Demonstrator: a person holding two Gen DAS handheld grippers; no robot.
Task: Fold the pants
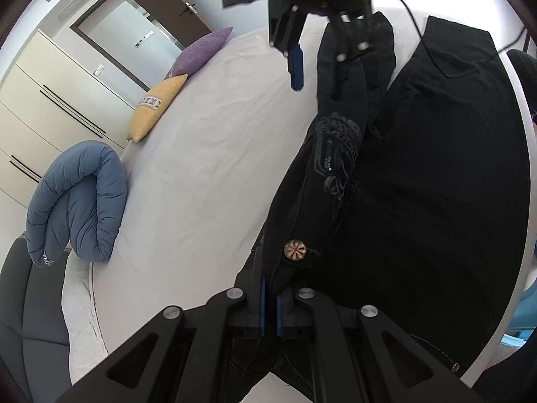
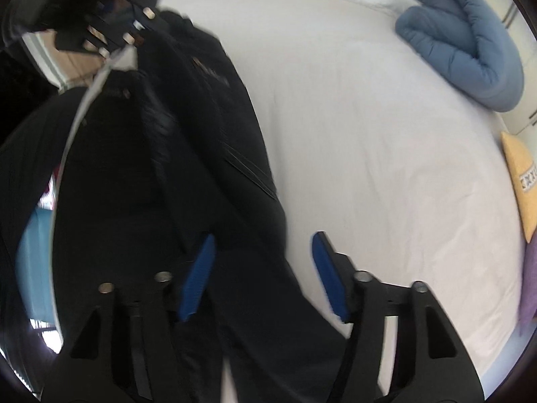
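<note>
Black pants (image 1: 419, 184) lie along the edge of a white bed (image 1: 208, 168), with a round metal button (image 1: 295, 250) at the waistband. My left gripper (image 1: 270, 305) is shut on the waistband edge beside the button. My right gripper (image 2: 265, 268) is open, its blue pads (image 2: 198, 275) straddling the pants' leg end (image 2: 201, 168), with cloth between the jaws. It also shows at the top of the left wrist view (image 1: 319, 67), over the leg. The left gripper shows at the top left of the right wrist view (image 2: 110, 33).
A rolled blue duvet (image 1: 77, 201), a yellow pillow (image 1: 154, 110) and a purple pillow (image 1: 201, 52) lie along the bed's far side. Cream wardrobes (image 1: 40, 107) and a door stand behind. The bed edge (image 1: 527, 154) runs close to the pants.
</note>
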